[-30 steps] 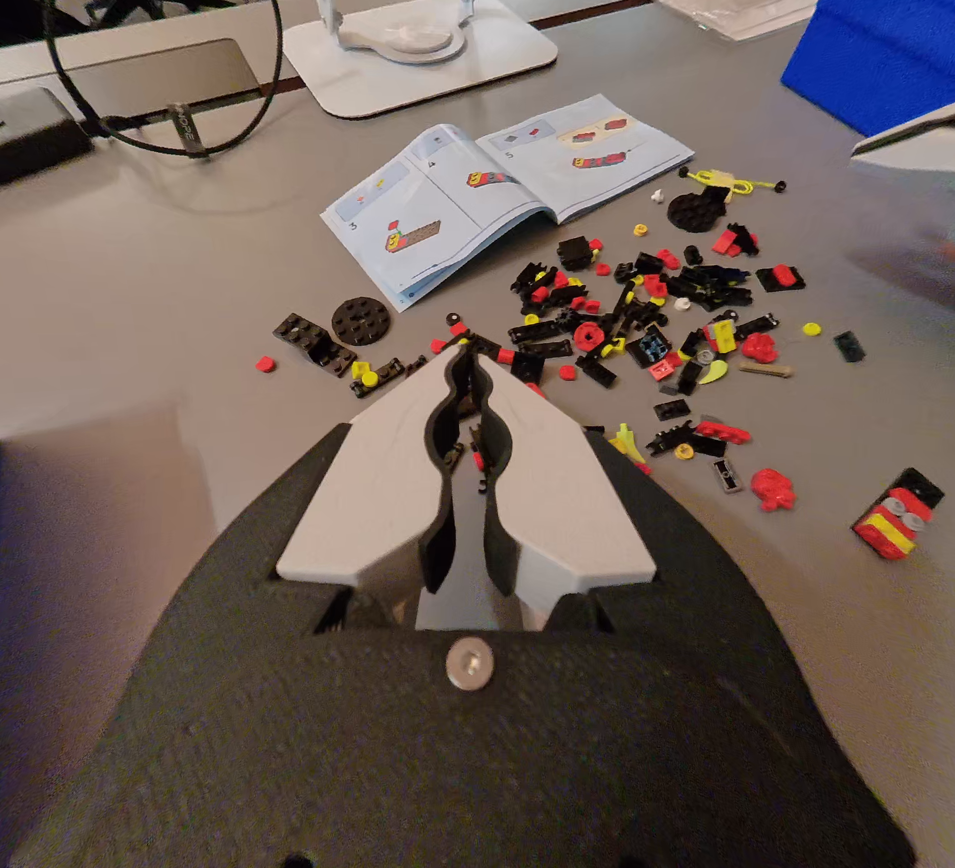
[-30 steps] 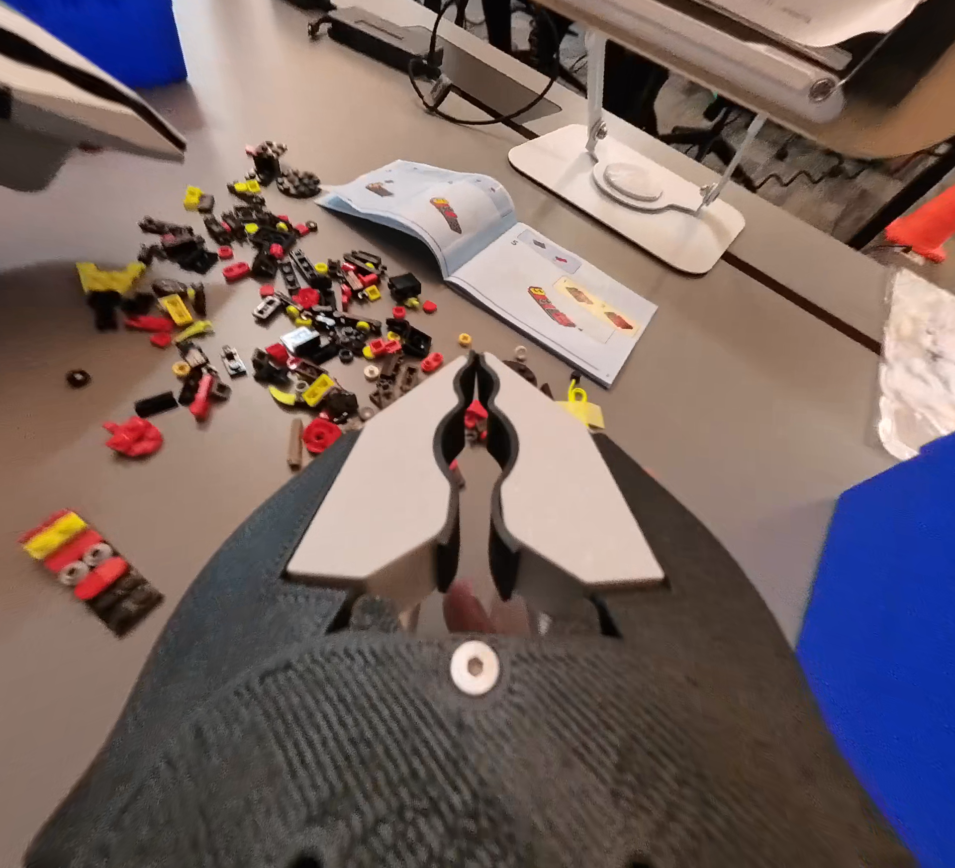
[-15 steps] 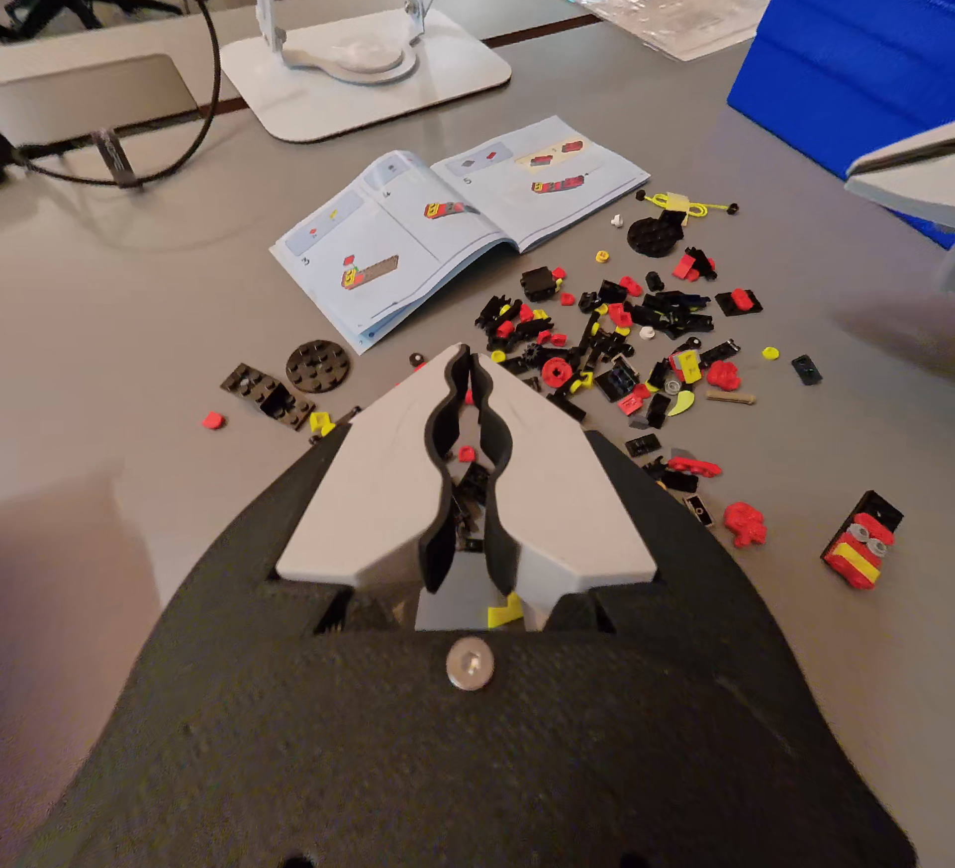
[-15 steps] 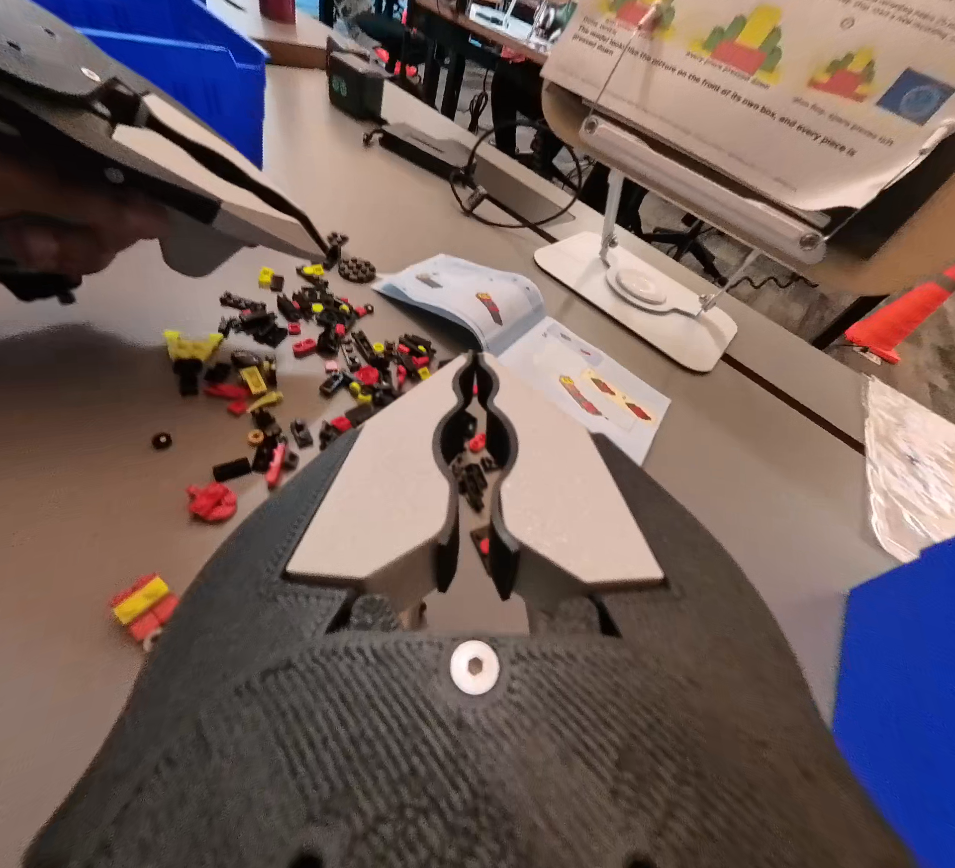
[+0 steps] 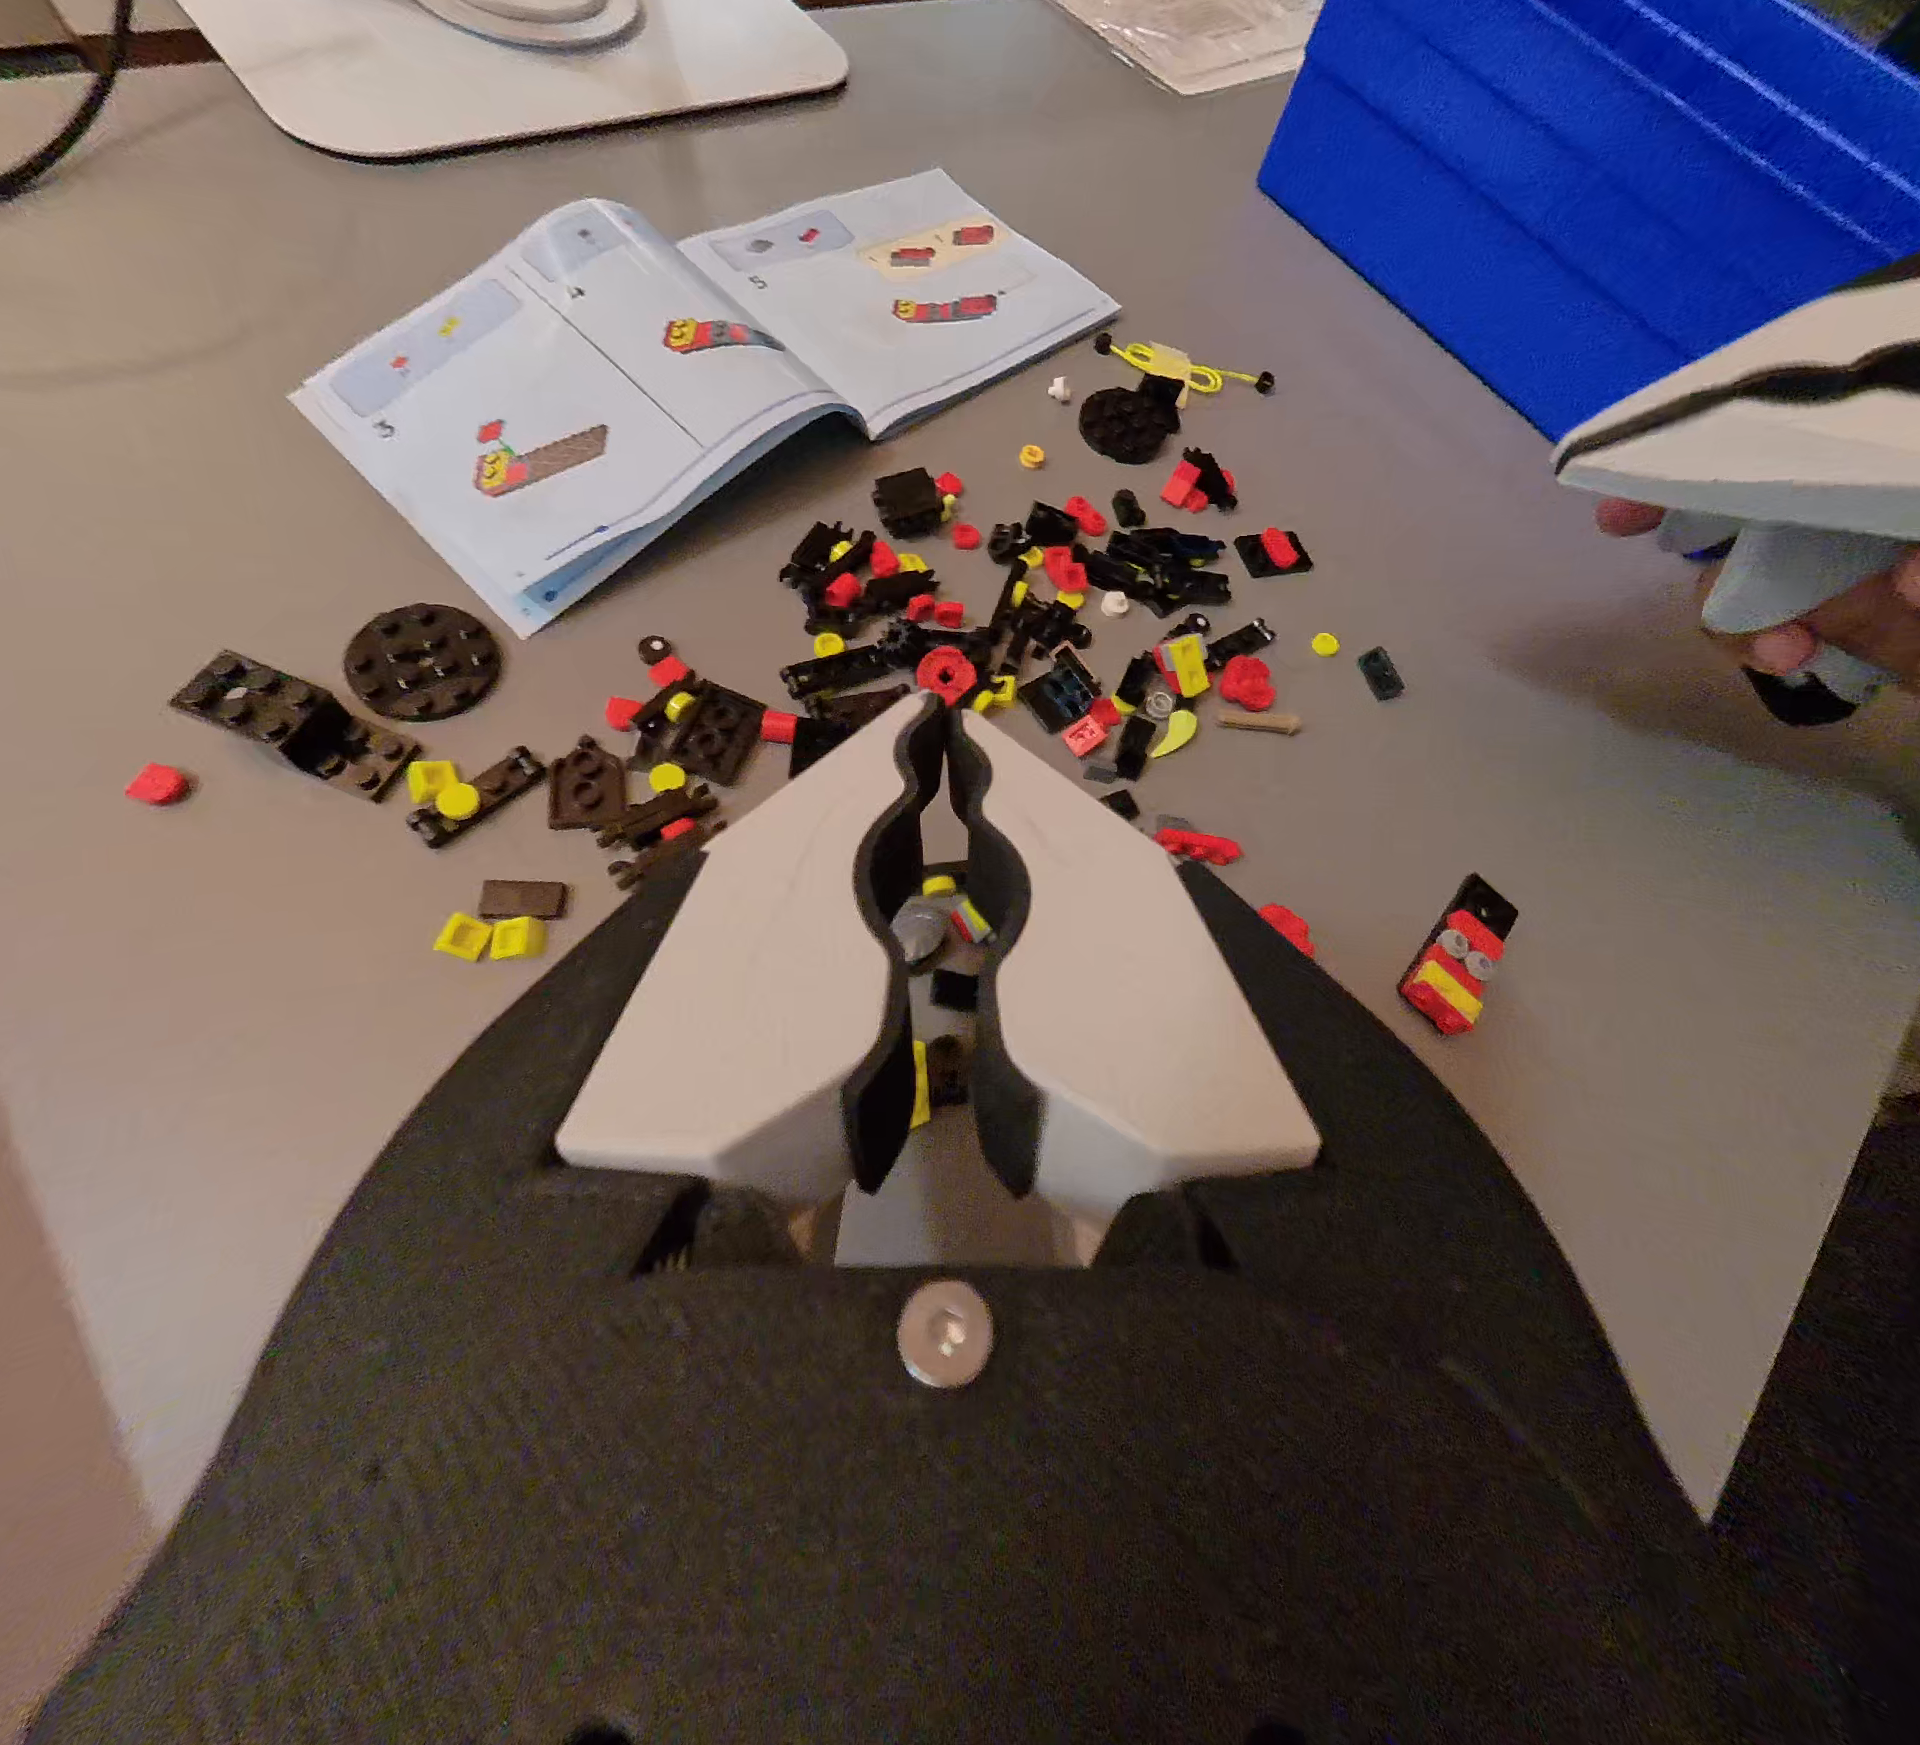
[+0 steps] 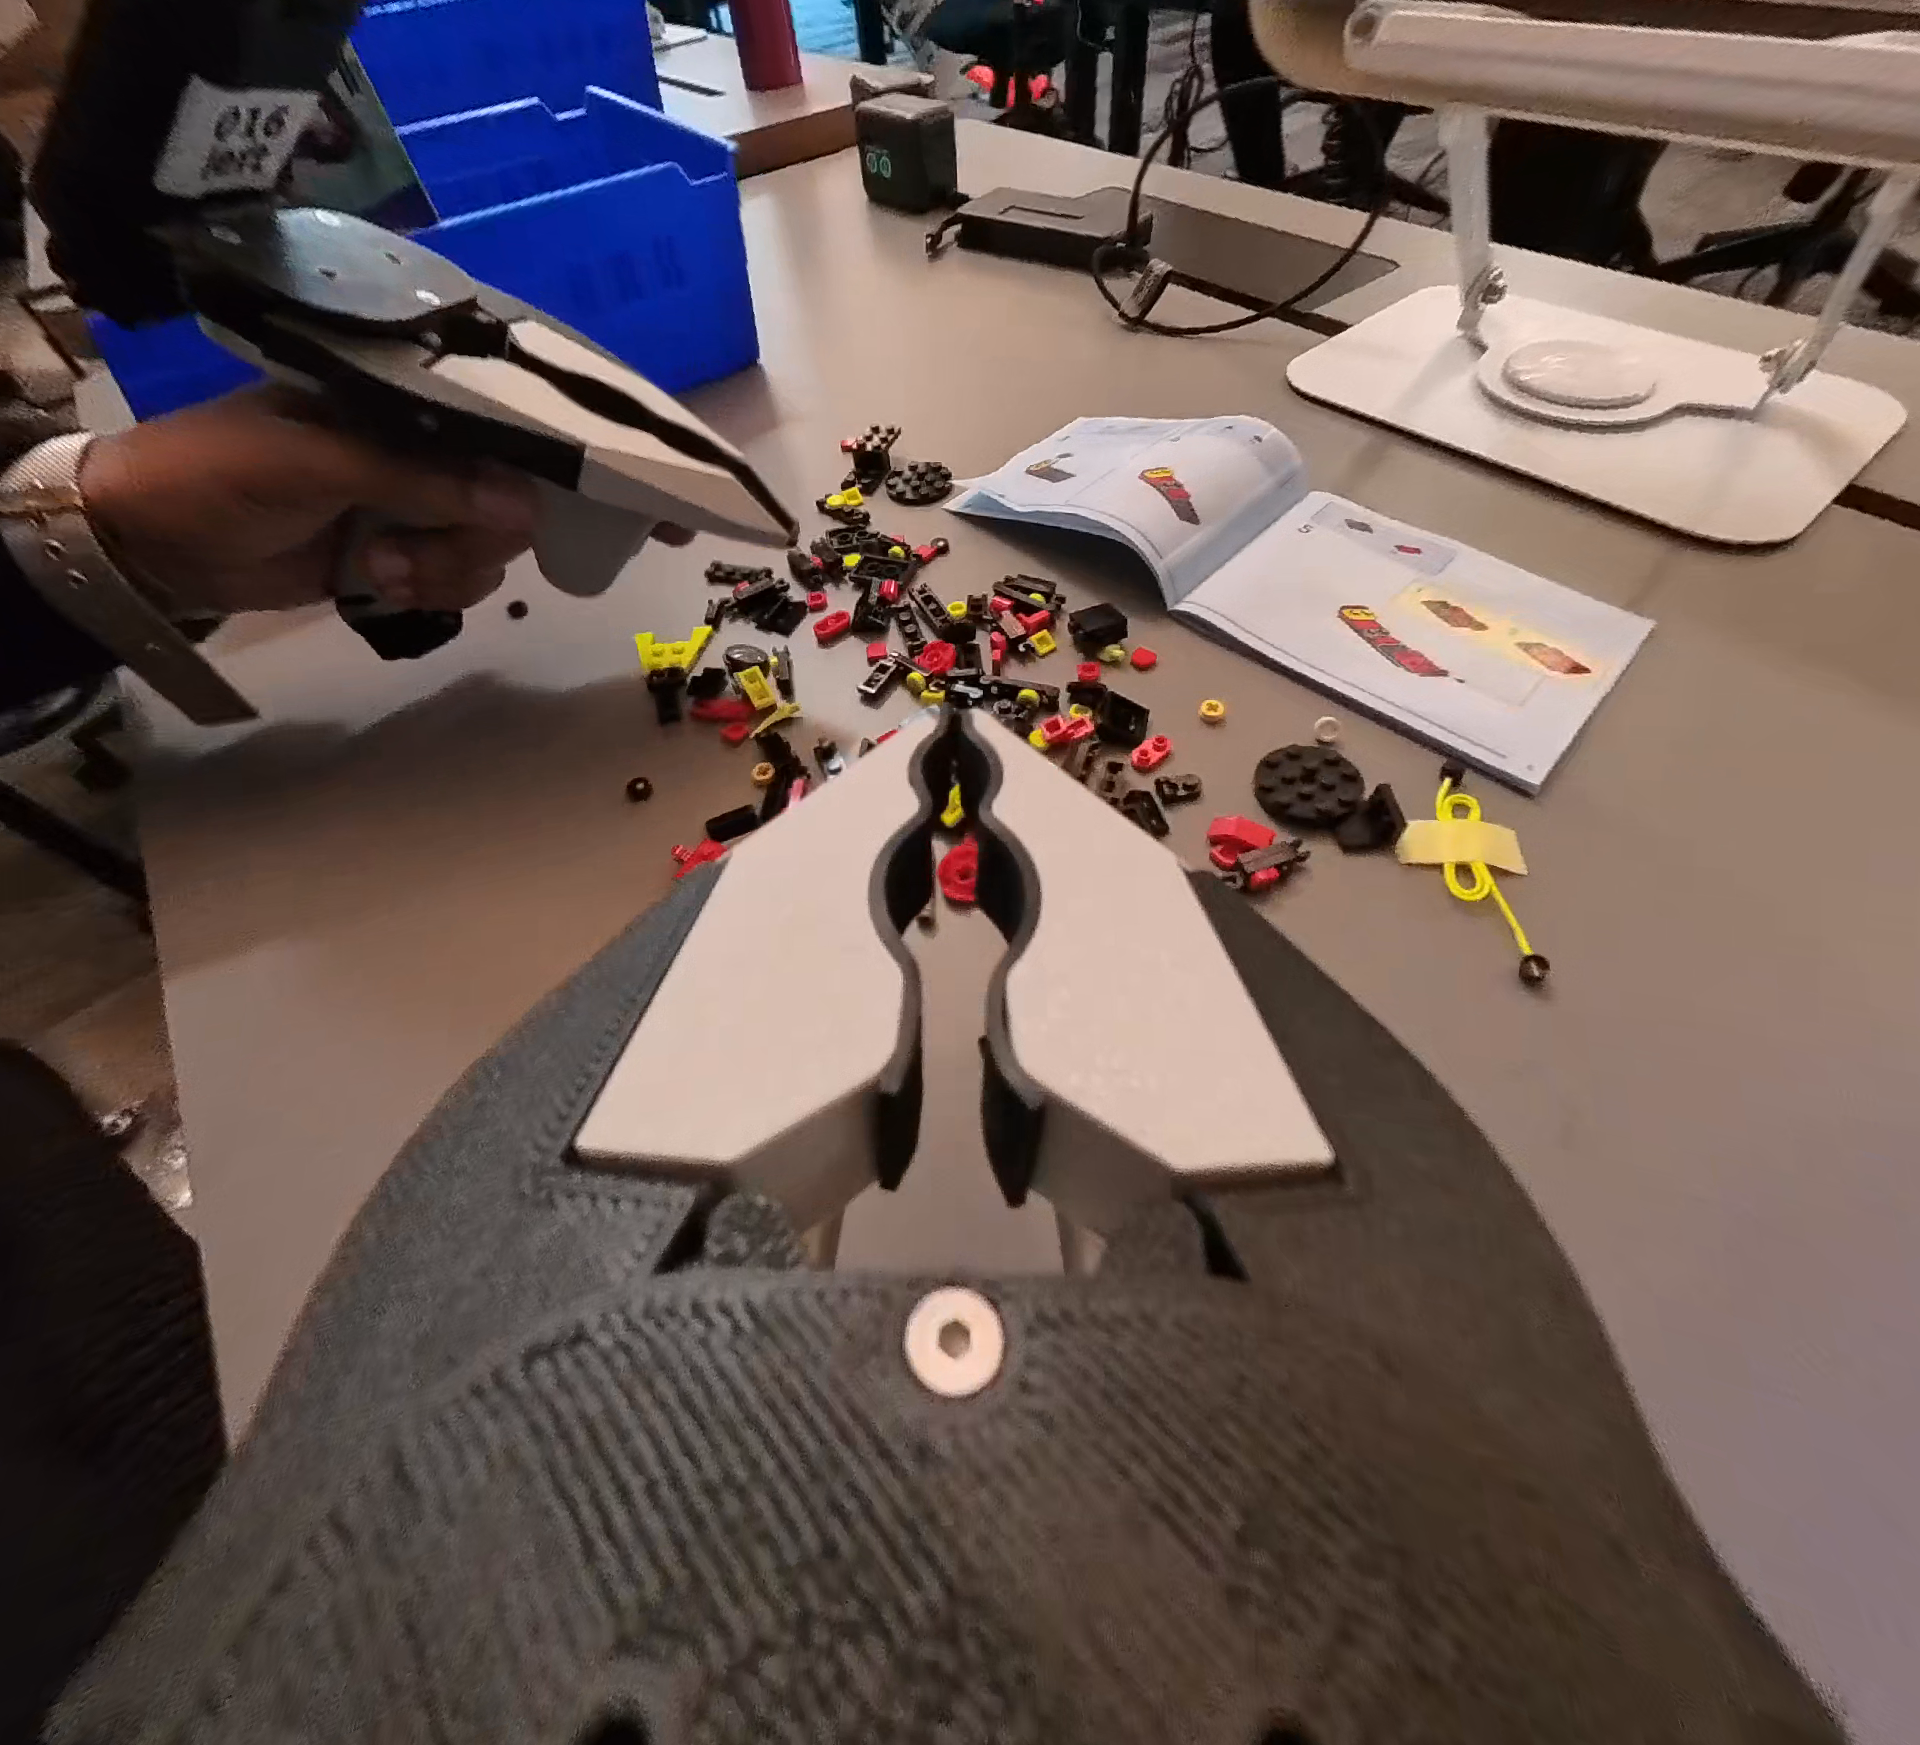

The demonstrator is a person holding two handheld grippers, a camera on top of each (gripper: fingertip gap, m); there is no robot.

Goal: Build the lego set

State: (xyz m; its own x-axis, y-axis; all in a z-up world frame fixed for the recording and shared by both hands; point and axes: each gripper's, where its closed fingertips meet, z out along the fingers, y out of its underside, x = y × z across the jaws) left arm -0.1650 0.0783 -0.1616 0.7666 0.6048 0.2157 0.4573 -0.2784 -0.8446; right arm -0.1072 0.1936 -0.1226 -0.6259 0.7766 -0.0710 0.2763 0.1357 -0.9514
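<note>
Nearest in each wrist view, both tongs are seen closed tip to tip with nothing gripped — the left tongs [image 5: 943, 708] held above the near edge of the scattered lego pieces [image 5: 1039, 615], the right tongs [image 6: 951, 724] raised over the pile's other side. No piece has yet been chosen, it seems. The step is best done by checking the open instruction booklet [image 5: 686, 376] first, then parting one pair of tongs only slightly and lowering it onto a piece lying apart from its neighbours, so that the heap is not disturbed. The pieces — small, black, red and yellow — are spread loosely on the grey table [image 5: 260, 1020]. A small red-yellow-black assembly [image 5: 1455, 968] lies apart from them, to the right. Beyond the pile lies the booklet; a blue bin [image 5: 1590, 137] stands farther off.
</note>
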